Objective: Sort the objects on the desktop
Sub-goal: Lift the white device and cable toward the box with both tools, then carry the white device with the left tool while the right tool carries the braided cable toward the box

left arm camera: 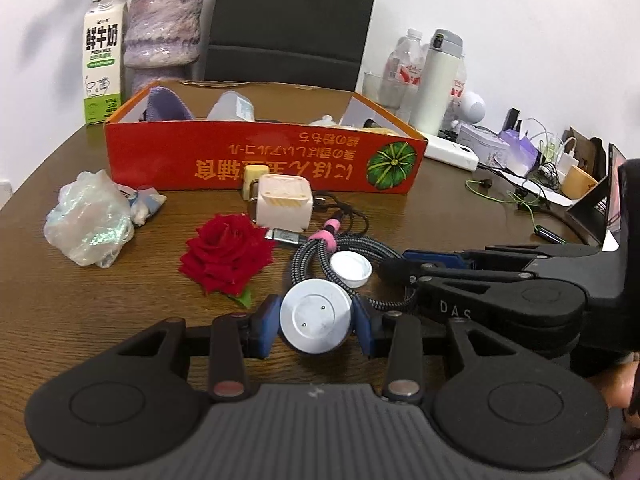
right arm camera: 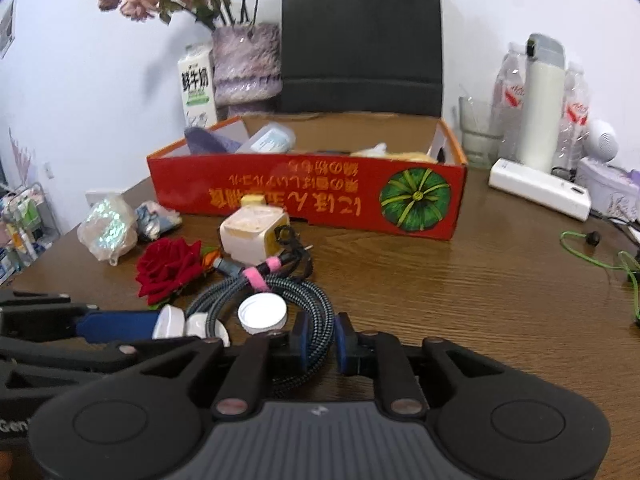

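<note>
My left gripper (left arm camera: 315, 326) is shut on a white round charger puck (left arm camera: 315, 319) at the end of a coiled braided cable (left arm camera: 352, 246). My right gripper (right arm camera: 319, 340) is shut on the coil of that cable (right arm camera: 296, 292); it shows from the side in the left wrist view (left arm camera: 400, 270). My left gripper's blue fingers (right arm camera: 120, 326) and the puck (right arm camera: 170, 322) show at the left of the right wrist view. A white cap (left arm camera: 353, 268) lies on the coil. A red rose (left arm camera: 226, 254), a cream charger cube (left arm camera: 284, 200) and a crumpled plastic bag (left arm camera: 90, 218) lie before the red box (left arm camera: 264, 156).
The red box (right arm camera: 308, 196) holds several items. Behind it stand a milk carton (left arm camera: 102, 60), a vase (left arm camera: 162, 28) and a black chair (left arm camera: 292, 16). To the right are bottles, a white thermos (right arm camera: 542, 100), a power bank (right arm camera: 538, 188) and green cords (right arm camera: 600, 256).
</note>
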`<state>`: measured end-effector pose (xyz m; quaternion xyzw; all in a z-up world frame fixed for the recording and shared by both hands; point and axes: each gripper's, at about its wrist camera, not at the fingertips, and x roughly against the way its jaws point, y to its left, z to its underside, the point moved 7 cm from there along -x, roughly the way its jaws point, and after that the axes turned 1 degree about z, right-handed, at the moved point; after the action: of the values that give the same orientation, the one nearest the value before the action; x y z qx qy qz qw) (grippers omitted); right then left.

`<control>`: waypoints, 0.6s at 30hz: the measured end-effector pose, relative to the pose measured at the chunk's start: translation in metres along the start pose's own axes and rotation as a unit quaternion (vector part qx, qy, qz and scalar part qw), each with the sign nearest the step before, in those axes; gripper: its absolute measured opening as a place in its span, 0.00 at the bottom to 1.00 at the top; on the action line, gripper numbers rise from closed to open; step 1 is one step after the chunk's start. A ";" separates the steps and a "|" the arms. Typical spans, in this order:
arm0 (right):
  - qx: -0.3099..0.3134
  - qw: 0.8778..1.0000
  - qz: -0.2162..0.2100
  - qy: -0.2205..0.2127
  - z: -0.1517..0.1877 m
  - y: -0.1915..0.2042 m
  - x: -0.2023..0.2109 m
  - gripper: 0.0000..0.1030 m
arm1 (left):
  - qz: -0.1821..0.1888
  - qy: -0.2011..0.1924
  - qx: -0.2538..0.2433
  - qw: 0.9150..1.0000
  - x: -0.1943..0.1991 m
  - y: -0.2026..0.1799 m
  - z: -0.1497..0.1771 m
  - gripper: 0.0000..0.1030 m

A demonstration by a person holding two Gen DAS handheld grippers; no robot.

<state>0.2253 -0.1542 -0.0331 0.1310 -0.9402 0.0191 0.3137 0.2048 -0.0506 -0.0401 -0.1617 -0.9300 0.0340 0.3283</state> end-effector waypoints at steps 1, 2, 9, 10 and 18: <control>0.008 1.000 0.001 0.002 -0.001 0.002 -0.002 0.18 | 0.000 -0.001 0.003 1.000 0.001 0.002 0.000 0.39; 0.017 1.000 -0.001 0.002 -0.001 0.004 -0.003 0.21 | -0.001 -0.002 0.004 1.000 0.000 0.002 -0.001 0.39; 0.051 0.998 -0.001 -0.029 -0.005 0.017 0.006 0.10 | 0.002 -0.016 0.014 1.000 0.007 0.007 -0.006 0.39; 0.062 0.997 0.006 -0.047 -0.008 0.020 0.012 0.09 | 0.004 -0.019 0.014 1.000 0.008 0.007 -0.007 0.39; 0.021 0.994 0.004 -0.110 -0.026 0.009 0.035 0.09 | 0.007 -0.075 0.056 0.996 0.035 0.026 -0.025 0.38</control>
<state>0.2117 -0.1504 0.0089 0.1354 -0.9689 0.0251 0.2058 0.2017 -0.0153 -0.0038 -0.1465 -0.9476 0.1005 0.2656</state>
